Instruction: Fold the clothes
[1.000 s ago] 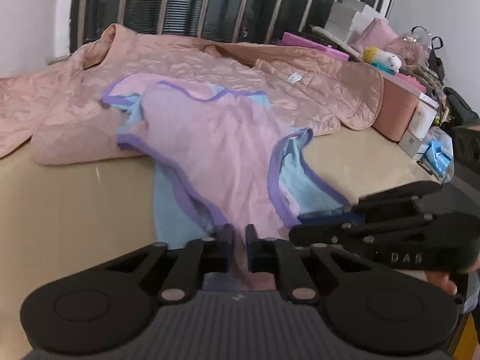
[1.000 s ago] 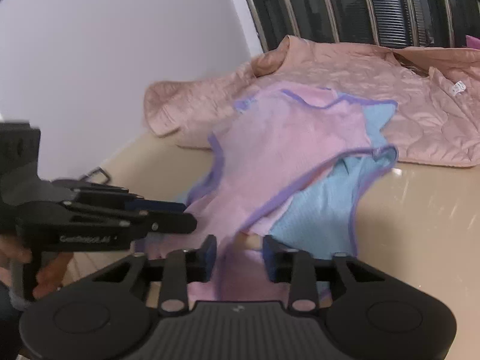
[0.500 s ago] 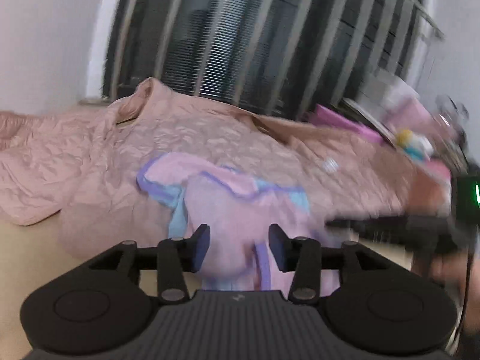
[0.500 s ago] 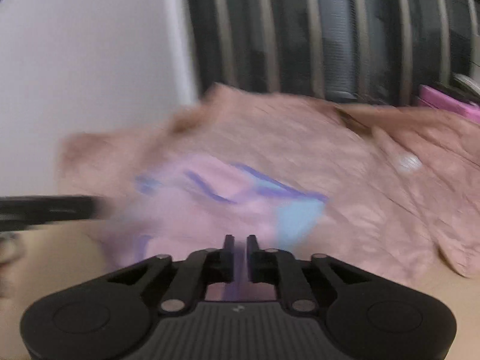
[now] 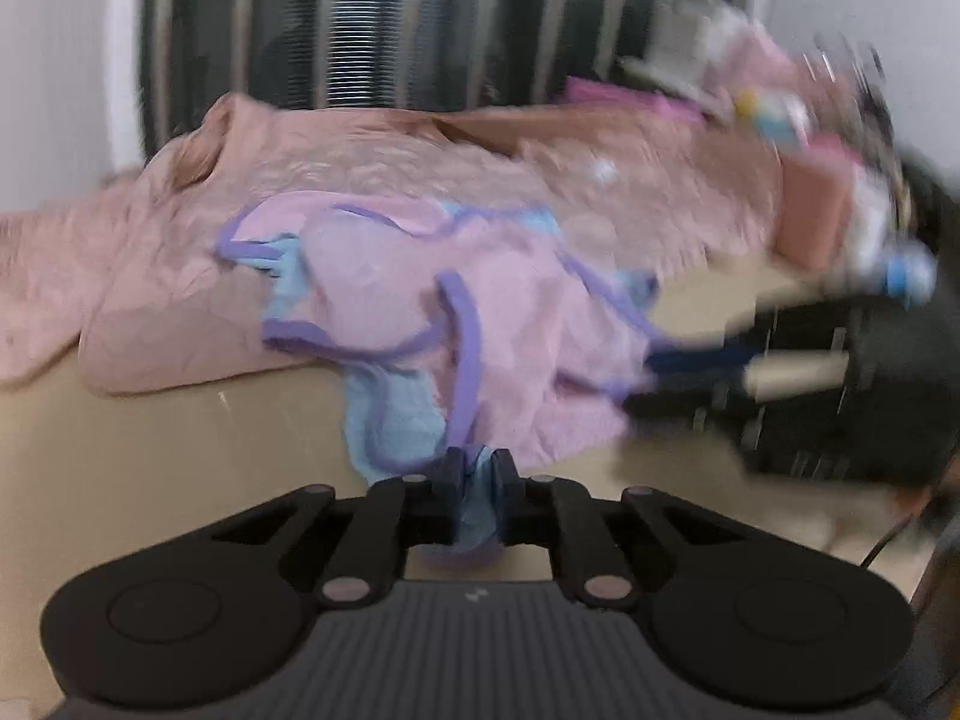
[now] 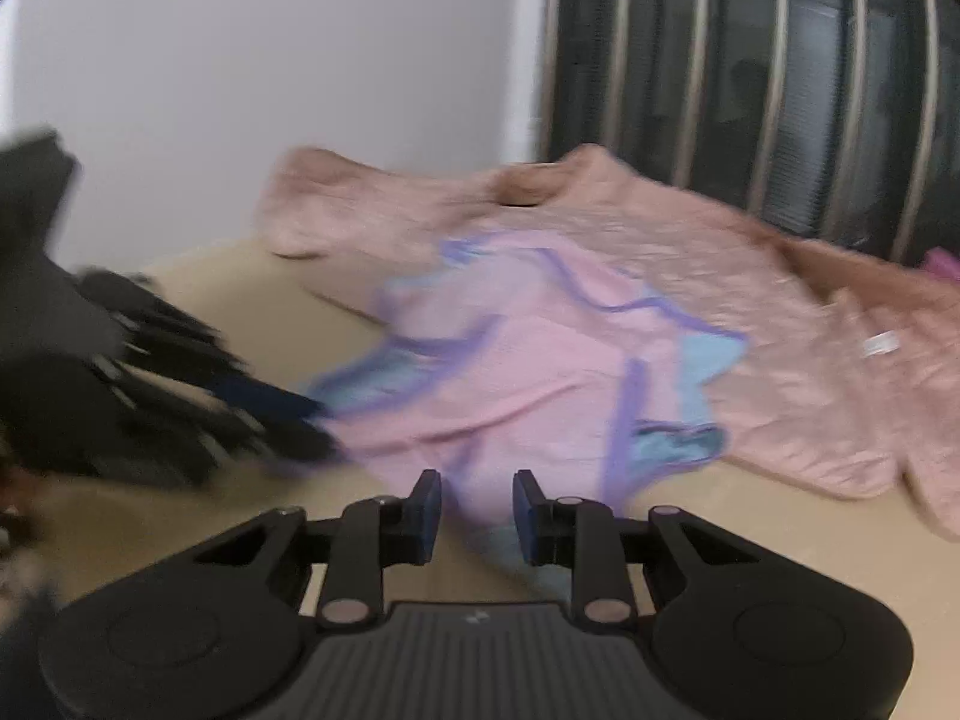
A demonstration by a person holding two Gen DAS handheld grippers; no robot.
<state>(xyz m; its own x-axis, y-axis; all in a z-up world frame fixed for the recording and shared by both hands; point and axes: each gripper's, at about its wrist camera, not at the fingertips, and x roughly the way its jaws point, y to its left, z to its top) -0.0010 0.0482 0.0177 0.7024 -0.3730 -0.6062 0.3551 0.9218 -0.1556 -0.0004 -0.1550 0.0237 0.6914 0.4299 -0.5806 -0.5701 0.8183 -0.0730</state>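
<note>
Your left gripper [image 5: 478, 468] has just closed, pinching the blue hem of the pink garment [image 5: 492, 312], which lies crumpled on the beige table [image 5: 150, 468]. Your right gripper [image 6: 477, 501] has just been opening, cloth loose between its jaws.

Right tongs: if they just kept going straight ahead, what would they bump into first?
The right tongs would most likely meet the pink top with purple trim: its near edge already lies between the open fingers. Behind it lies the peach quilted jacket. The picture is blurred, so depth is uncertain.
</note>
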